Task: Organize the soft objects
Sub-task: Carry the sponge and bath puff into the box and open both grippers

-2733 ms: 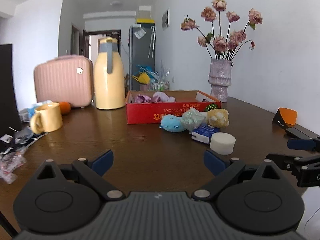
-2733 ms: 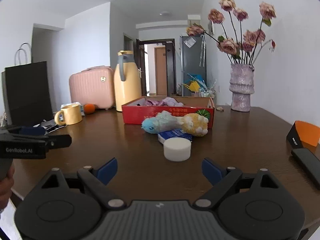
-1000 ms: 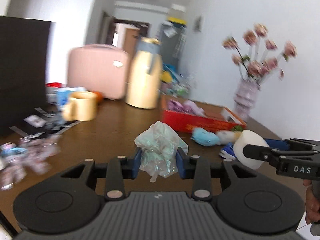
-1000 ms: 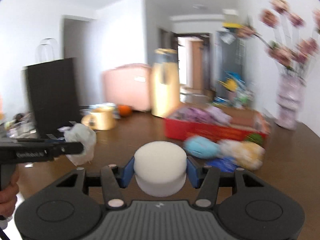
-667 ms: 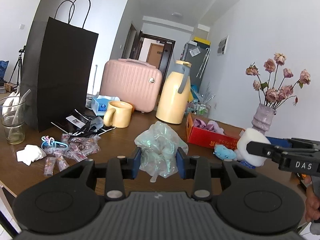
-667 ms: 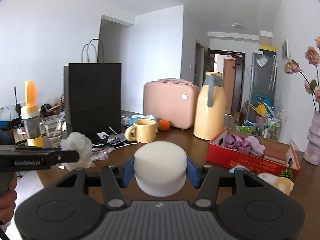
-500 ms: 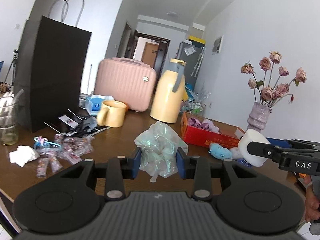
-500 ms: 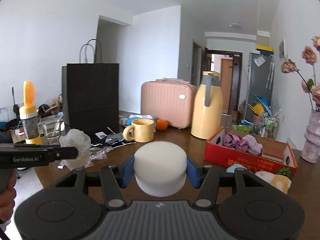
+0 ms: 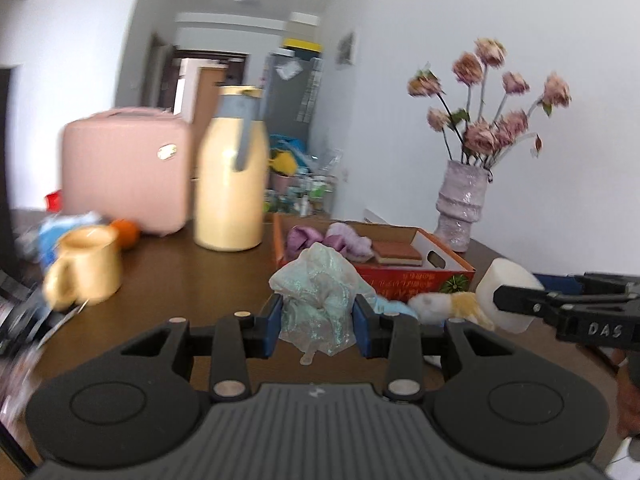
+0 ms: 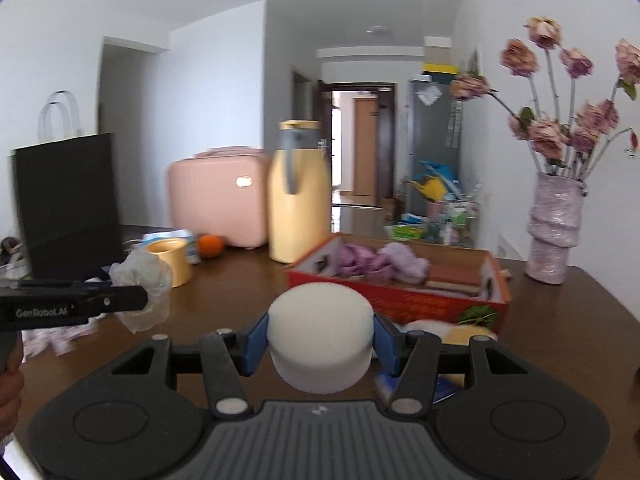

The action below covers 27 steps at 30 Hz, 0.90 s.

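Above the table (image 10: 560, 304), your left gripper (image 9: 318, 316) pinched an iridescent scrunchie (image 9: 318, 300) and your right gripper (image 10: 320, 342) a white sponge puff (image 10: 320, 336); either soft, springy load could have squirmed loose short of the red cardboard box (image 10: 404, 302).

I see white walls (image 10: 208, 80) and a white ceiling (image 10: 320, 4) in even daylight. A dark wooden surface (image 10: 224, 280) fills the foreground. Past it a hallway leads to a dark-framed doorway (image 10: 362, 140) with a wooden door behind, and a tall grey refrigerator (image 10: 434, 132) stands to its right.
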Available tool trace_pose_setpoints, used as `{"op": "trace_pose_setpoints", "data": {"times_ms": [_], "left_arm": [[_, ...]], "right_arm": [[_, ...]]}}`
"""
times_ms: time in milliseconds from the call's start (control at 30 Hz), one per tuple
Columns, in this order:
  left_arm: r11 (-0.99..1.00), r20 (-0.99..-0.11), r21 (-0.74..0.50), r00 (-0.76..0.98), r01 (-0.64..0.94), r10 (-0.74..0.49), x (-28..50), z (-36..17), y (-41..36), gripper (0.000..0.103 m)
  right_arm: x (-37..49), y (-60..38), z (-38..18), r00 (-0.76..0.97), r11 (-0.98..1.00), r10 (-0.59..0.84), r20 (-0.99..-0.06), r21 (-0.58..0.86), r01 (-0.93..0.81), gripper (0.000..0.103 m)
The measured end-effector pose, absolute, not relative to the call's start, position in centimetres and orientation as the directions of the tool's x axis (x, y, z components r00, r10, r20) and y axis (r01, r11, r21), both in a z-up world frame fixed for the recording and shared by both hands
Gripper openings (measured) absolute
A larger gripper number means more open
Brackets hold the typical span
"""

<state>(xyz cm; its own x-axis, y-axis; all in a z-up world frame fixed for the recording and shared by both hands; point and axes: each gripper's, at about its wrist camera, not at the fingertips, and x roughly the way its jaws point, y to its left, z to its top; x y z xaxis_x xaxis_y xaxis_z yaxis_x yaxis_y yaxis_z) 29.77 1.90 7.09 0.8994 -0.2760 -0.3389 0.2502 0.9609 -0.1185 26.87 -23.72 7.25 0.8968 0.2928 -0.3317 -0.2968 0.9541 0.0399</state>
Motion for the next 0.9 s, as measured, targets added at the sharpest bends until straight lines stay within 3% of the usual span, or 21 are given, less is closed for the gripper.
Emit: {"op": "trace_pose_setpoints", "data": {"times_ms": [267,333,500,567,667,900], "left_arm": [[0.953,-0.429,-0.063,0.854,0.298,-0.295,46.9,7.9,-2.1,0.038],[0.953,-0.449,-0.015,0.850,0.301,-0.276,50.7,7.2,-3.2,0.039],[0.960,-0.606,-0.043,0.757,0.278,-0.246,59.7,4.1,-4.4,0.039],[0.960,-0.630,-0.025,0.741,0.280,-0.233,61.4,3.1,-4.9,0.044],[0.950,-0.653,-0.040,0.712,0.309,-0.259,62.6,2.4,-5.1,0.059],[0.948,-0.638,-0.056,0.719,0.312,-0.274,62.1,3.5,-5.0,0.068]], "right_arm": [[40.1,-25.9,8.4,0.876,0.949,0.311,-0.370,0.072,-0.306,0.055],[44.4,-25.7,8.3,0.856,0.943,0.321,-0.405,0.057,-0.327,0.056],[55.3,-24.5,6.4,0.747,0.925,0.354,-0.562,0.096,-0.366,0.055],[58.3,-23.6,5.2,0.703,0.923,0.353,-0.618,0.108,-0.369,0.056],[60.8,-21.9,3.3,0.650,0.916,0.350,-0.674,0.100,-0.389,0.057],[61.4,-19.8,1.4,0.608,0.903,0.364,-0.706,0.109,-0.415,0.070]]}}
